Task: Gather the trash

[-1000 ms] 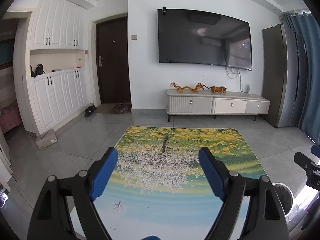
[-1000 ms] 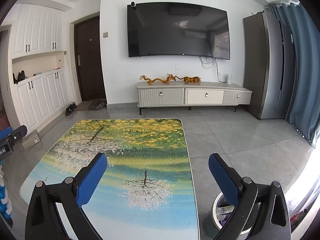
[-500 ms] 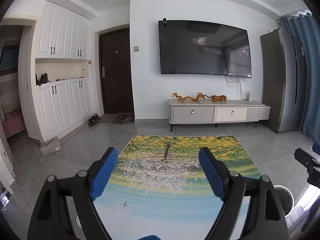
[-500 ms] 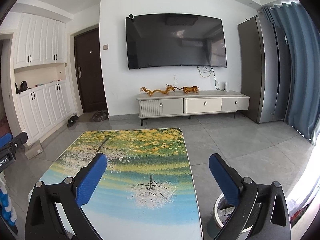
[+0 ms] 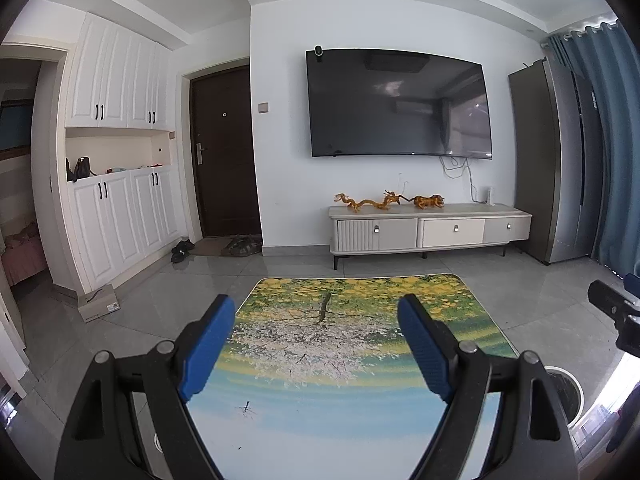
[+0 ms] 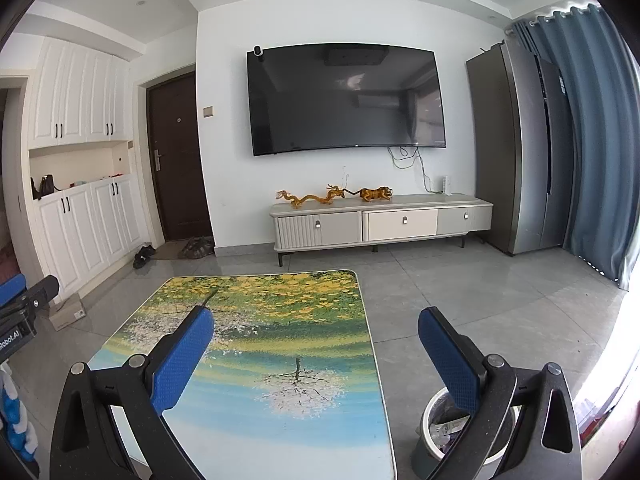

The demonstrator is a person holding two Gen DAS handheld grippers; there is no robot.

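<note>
A low table with a printed tree-and-water picture lies below both grippers, and no loose trash shows on it. My left gripper is open above its near half, nothing between the blue pads. My right gripper is open too, spanning the table's right edge. A round trash bin with a dark liner and some paper inside stands on the floor right of the table, partly behind the right finger; its rim shows at the lower right of the left wrist view.
A TV cabinet with golden figurines stands against the far wall under a large TV. A fridge and blue curtain are at the right. White cupboards, a dark door, shoes and a cardboard box are at the left.
Both cameras have tilted upward, so the table sits lower in view and more ceiling shows. Both grippers stay open and empty.
</note>
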